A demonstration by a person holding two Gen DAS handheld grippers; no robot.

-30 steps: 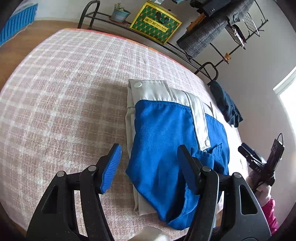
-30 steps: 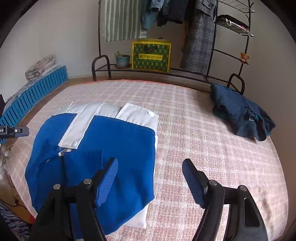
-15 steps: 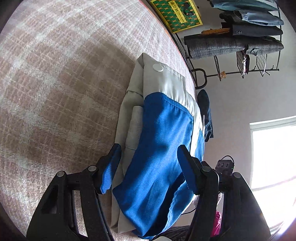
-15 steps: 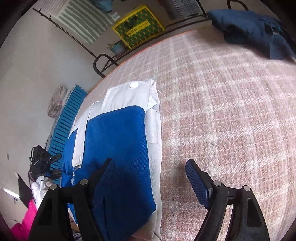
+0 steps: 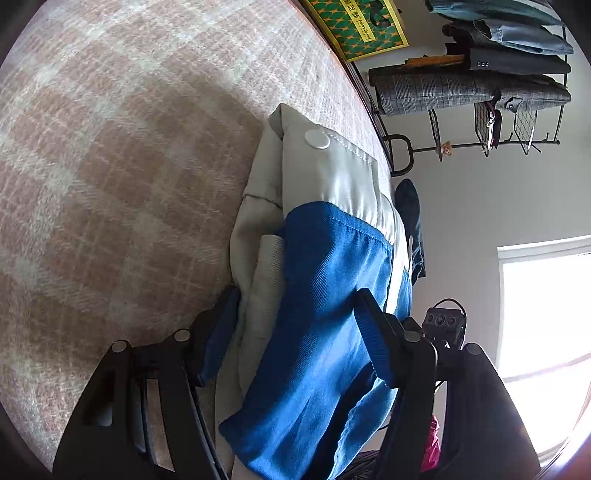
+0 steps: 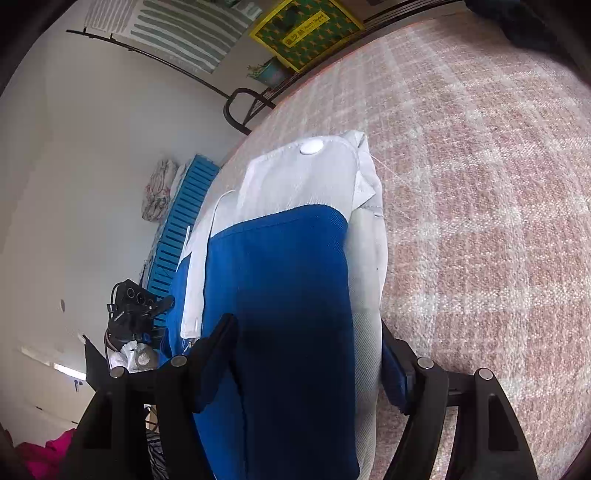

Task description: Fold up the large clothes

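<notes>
A folded blue and pale grey jacket [image 5: 325, 258] with a white snap button [image 5: 317, 139] lies on the pink plaid bed cover [image 5: 110, 166]. My left gripper [image 5: 295, 302] straddles the jacket's edge: one finger lies against the grey side on the cover and the other over the blue cloth. Its jaws stand apart. From the opposite side, my right gripper [image 6: 306, 328] straddles the same jacket [image 6: 280, 251]. One finger is on the blue top and the other is half hidden behind the pale edge. Its jaws are closing with the cloth between them.
A dark blue garment [image 5: 408, 206] lies at the far bed edge. A clothes rack [image 5: 480, 85] and a yellow-green bag [image 6: 306, 33] stand behind the bed. A blue crate [image 6: 184, 221] stands by the wall and a window [image 5: 546, 306] opposite. Plaid cover [image 6: 480, 184] stretches beyond the jacket.
Both grippers have sunk and rolled sideways, moving in from above the jacket. Each now has the folded edge between its fingers.
</notes>
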